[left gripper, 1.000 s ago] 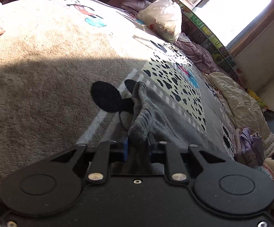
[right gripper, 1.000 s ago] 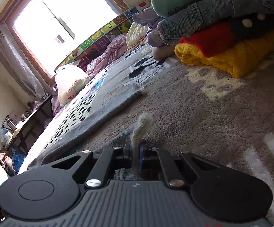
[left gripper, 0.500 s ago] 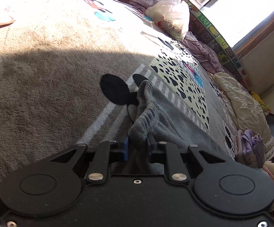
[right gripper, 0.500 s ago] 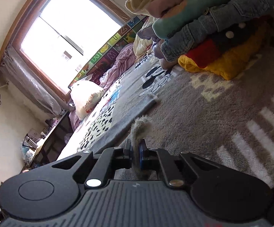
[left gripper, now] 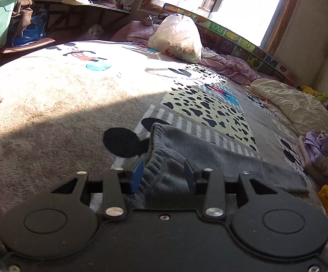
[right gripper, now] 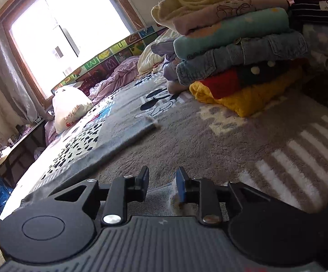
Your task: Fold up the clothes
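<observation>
Left wrist view is half filled by the black body of the left tongs [left gripper: 164, 174], so the near end of the grey trousers [left gripper: 209, 158] is hidden beneath it. The ribbed, gathered waistband is seen lying between the blue pads, which are opening and not pressing on it. The soft knit garment is spread flat on the plush cartoon-printed blanket [left gripper: 50, 113] of the bed, its far leg reaching rightward. In the right wrist view the right tongs [right gripper: 161, 181] are also opening; only a pale scrap of grey cloth is made out below them, unclamped. A stack of folded clothes [right gripper: 243, 52], fleece, denim and knit, is cut off at the frame's edge. A white plastic bag [left gripper: 177, 38] is overexposed by window glare.
</observation>
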The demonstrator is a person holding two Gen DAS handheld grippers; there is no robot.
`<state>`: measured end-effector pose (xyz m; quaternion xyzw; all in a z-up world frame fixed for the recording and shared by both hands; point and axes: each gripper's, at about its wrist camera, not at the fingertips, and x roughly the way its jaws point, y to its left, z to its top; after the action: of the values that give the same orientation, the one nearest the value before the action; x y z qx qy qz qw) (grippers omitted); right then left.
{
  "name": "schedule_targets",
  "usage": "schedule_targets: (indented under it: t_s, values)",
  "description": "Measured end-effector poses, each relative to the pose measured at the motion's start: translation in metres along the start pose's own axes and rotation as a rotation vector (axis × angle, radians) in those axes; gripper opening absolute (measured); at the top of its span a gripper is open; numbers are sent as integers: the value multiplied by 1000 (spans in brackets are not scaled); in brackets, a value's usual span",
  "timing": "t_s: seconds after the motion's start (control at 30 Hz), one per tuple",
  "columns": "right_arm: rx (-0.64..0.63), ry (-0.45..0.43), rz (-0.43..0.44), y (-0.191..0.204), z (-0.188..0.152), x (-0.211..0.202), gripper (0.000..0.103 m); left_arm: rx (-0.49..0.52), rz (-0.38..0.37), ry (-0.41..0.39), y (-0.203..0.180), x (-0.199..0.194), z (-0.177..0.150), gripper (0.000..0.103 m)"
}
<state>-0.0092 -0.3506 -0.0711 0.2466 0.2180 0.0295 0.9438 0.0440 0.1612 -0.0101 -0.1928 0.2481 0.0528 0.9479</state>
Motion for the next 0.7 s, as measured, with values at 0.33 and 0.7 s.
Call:
schedule_targets:
  t_s: [0.33,0.7]
  values:
    - [-324,237,118,55,-30,41,44,245,59,125,-34,48,-24,36]
    - [-286,235,92,46,-31,43,46,236,56,145,-34,71,-8,38]
